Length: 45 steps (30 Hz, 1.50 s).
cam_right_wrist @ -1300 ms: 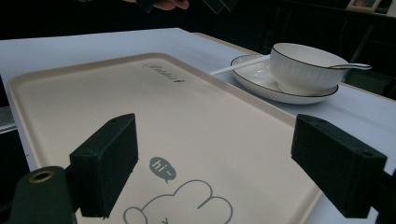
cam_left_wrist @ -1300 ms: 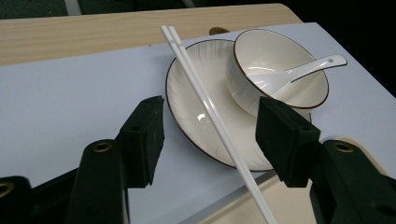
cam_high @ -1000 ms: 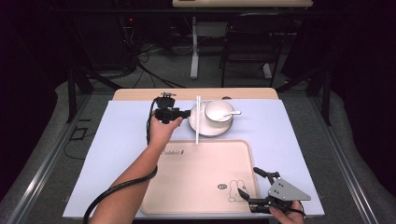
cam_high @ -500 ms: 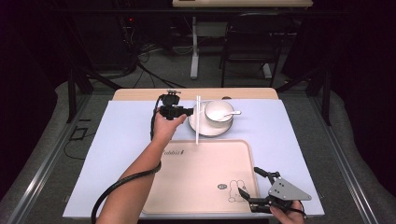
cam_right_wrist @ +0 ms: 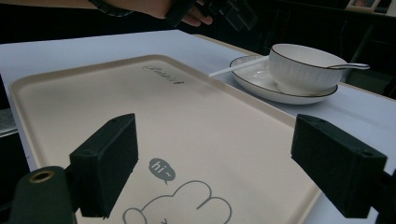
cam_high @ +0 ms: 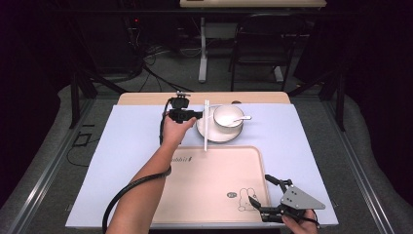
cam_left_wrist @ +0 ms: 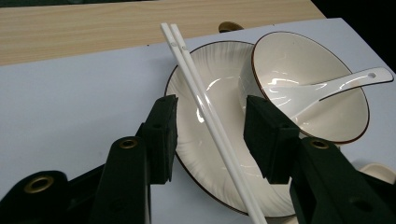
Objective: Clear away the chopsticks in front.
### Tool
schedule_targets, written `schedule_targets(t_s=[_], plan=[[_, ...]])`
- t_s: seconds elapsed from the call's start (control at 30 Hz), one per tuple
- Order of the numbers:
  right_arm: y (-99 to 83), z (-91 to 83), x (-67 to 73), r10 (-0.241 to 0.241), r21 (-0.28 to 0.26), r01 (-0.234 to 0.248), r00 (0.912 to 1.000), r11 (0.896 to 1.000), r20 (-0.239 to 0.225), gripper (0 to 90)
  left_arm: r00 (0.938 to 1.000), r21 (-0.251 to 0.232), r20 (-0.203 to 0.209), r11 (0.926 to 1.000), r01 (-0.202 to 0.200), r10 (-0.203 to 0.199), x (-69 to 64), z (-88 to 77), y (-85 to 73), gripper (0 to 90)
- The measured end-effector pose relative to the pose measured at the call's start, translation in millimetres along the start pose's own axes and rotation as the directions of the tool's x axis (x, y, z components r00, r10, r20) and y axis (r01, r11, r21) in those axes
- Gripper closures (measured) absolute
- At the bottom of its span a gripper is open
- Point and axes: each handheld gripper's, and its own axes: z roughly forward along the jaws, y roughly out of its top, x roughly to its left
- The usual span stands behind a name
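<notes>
A pair of white chopsticks [cam_high: 206, 127] lies across the left rim of a white plate [cam_high: 214, 133], with one end pointing at the tray. On the plate stands a white bowl [cam_high: 227, 115] with a white spoon [cam_high: 242, 118] in it. My left gripper [cam_high: 198, 115] reaches in from the left. In the left gripper view the chopsticks [cam_left_wrist: 201, 99] run between its jaws, which have just been closing, and a gap remains on both sides. My right gripper [cam_high: 260, 190] rests wide open at the near right corner of the beige tray [cam_high: 209, 180] with nothing between its jaws.
The tray carries a small cartoon print and lies on a pale blue mat [cam_high: 131, 141] covering a wooden table [cam_high: 146, 99]. Beyond the table stand a chair and a desk frame on a dark floor. Cables trail from both grippers.
My left gripper has shifted right toward the chopsticks and its jaws have narrowed around them. The right gripper has not moved.
</notes>
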Motion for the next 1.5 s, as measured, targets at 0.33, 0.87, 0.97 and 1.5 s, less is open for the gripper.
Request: schedule_targets(t_s=[0.33,0.87,0.97,1.5], plan=[[0.1,-0.2,0.2,0.000,-0.001,0.000,1.0000,1.000,-0.007,14.5,0.9990,0.026,-0.014,0.9987,0.043,-0.042,2.9,13.4,-2.4,54.9],[0.1,-1.1,-0.2,0.002,-0.004,-0.002,1.0000,1.000,-0.009,14.5,0.9977,0.078,-0.002,0.9946,0.068,-0.068,-2.4,32.7,-6.0,62.8],[0.1,-1.4,0.0,0.002,-0.005,-0.002,1.0000,1.000,-0.010,14.5,0.9969,0.095,0.007,0.9925,0.077,-0.078,-3.7,37.0,-6.9,64.9],[0.1,-2.4,-0.2,0.005,-0.005,-0.005,0.9999,1.000,-0.010,14.5,0.9924,0.105,-0.032,0.9870,0.122,-0.119,-2.7,46.9,-4.7,72.0]])
